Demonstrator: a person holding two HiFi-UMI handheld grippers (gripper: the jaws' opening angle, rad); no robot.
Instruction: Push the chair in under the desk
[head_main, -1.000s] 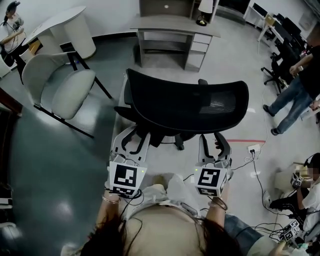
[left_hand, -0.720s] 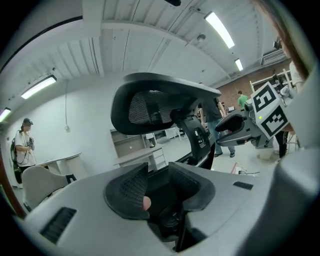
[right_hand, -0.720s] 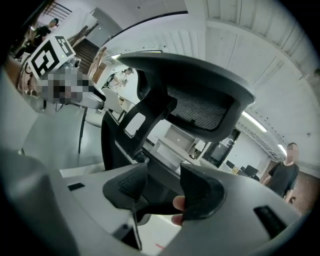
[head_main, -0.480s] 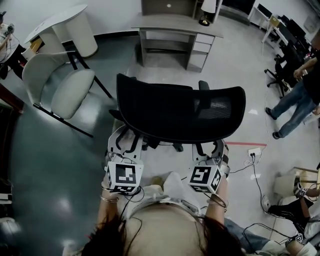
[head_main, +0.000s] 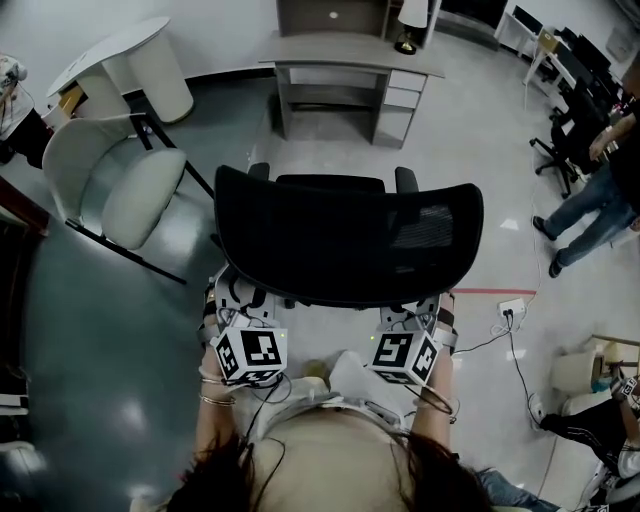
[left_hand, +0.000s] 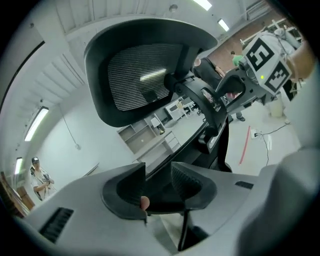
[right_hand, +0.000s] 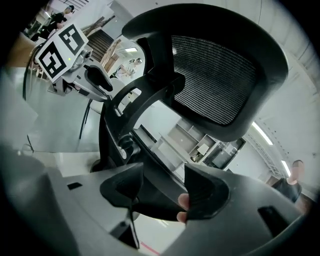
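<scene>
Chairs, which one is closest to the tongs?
The black mesh-backed office chair at centre; the cream shell chair stands farther off at the left.

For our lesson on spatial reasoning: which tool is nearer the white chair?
Left. The left tool, under the office chair back, sits just right of the white chair; the right tool lies beyond it. Both tools' jaws are opening, chair frame between them.

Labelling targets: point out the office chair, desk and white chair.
office chair (head_main: 330, 238), head view, backrest.
desk (head_main: 350, 50), head view, top.
white chair (head_main: 140, 195), head view, seat.
</scene>
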